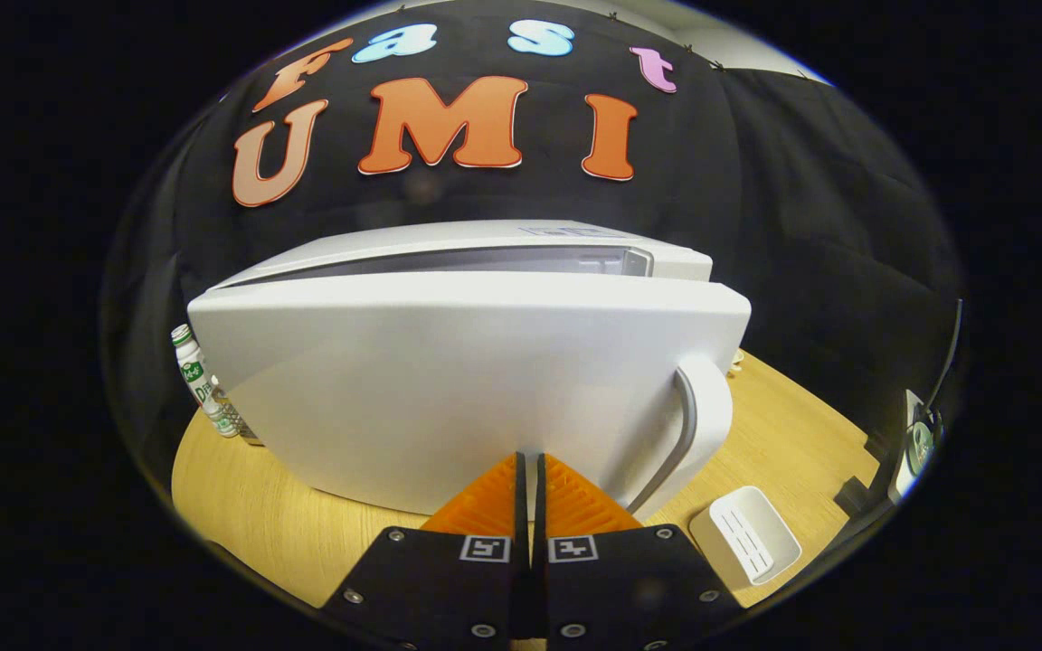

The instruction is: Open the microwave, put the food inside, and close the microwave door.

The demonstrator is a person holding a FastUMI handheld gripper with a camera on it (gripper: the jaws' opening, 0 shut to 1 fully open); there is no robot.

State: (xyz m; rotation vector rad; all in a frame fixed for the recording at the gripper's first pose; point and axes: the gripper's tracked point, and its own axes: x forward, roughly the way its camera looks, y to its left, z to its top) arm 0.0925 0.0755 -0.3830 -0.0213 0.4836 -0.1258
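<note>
From the view along my tongs point(528, 466), the two fingers are pressed together with nothing between them, their tips right up against, or just short of, the lower front of the microwave door point(467, 380); I cannot tell whether they actually touch it. The microwave point(485, 244) stands on the wooden worktop point(792, 425) straight ahead, and its door is not flush with the body: a dark gap runs along the top between the door's upper edge and the cabinet behind, wider toward the handle side, so I judge the door ajar and swinging on a hinge at the far left.

The door looks like a smooth, stiff, glossy panel, light to swing but slippery for closed tips, so pushing should be done flat and square, low and near the free edge. The curved handle point(697, 425) just right of my fingers is the natural place to hook or grip if I need to pull.

A small bottle point(200, 384) stands at the microwave's left corner, and a white tray point(747, 533) lies on the worktop to the right of my fingers. I cannot see the food from here.
</note>
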